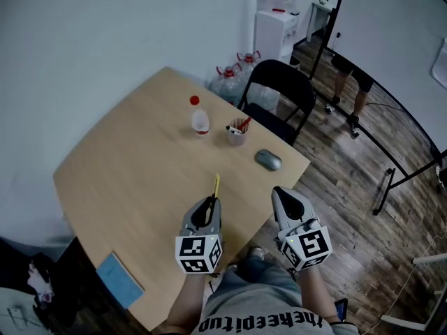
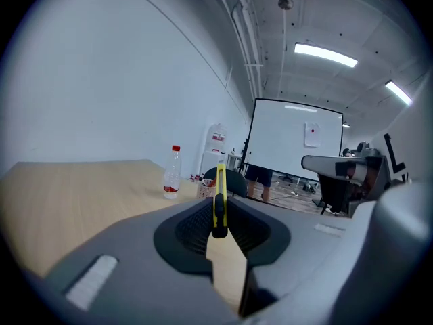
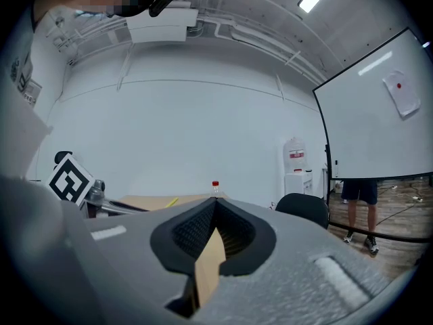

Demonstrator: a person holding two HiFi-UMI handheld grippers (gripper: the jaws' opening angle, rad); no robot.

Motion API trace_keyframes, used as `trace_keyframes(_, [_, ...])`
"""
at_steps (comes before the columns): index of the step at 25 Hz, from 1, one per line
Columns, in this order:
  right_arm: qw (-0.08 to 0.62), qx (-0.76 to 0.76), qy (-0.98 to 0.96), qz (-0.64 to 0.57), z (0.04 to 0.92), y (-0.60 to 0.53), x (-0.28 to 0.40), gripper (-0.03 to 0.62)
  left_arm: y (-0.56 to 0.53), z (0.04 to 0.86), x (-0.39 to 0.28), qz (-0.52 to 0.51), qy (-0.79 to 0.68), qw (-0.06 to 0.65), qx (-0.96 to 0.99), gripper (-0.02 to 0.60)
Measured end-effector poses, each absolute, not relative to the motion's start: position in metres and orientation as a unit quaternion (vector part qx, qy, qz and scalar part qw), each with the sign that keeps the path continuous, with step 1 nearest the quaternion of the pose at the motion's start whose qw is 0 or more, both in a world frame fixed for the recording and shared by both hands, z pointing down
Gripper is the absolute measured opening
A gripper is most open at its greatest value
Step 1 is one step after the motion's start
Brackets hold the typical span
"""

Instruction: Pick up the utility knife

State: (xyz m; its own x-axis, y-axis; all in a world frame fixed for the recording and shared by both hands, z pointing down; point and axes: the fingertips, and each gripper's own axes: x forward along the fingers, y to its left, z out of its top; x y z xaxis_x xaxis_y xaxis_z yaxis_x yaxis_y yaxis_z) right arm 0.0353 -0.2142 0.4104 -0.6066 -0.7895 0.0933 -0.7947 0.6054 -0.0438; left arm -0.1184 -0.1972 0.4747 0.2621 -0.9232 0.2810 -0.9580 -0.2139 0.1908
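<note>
The yellow utility knife (image 1: 216, 185) sticks forward out of my left gripper (image 1: 210, 202), which is shut on it and held above the wooden table (image 1: 133, 173) near its front edge. In the left gripper view the knife (image 2: 219, 198) stands on edge between the black pads (image 2: 193, 227), its tip pointing toward the bottle. My right gripper (image 1: 281, 195) hovers beside the left one, off the table's right corner. Seen in the right gripper view, the right gripper (image 3: 215, 205) has its jaws meeting at the tips with nothing between them.
On the far side of the table stand a clear bottle with a red cap (image 1: 199, 119), a cup of pens (image 1: 237, 132) and a grey mouse (image 1: 268, 160). A blue notebook (image 1: 120, 279) lies at the near left corner. A black chair (image 1: 279, 93) stands behind the table.
</note>
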Motion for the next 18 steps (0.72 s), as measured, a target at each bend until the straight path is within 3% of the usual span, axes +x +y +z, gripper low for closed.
trace_keyframes(18, [0.021, 0.437, -0.899, 0.025, 0.396, -0.186, 0.019, 0.002, -0.157, 0.421, -0.147, 0.004, -0.63, 0.094, 0.771, 0.084])
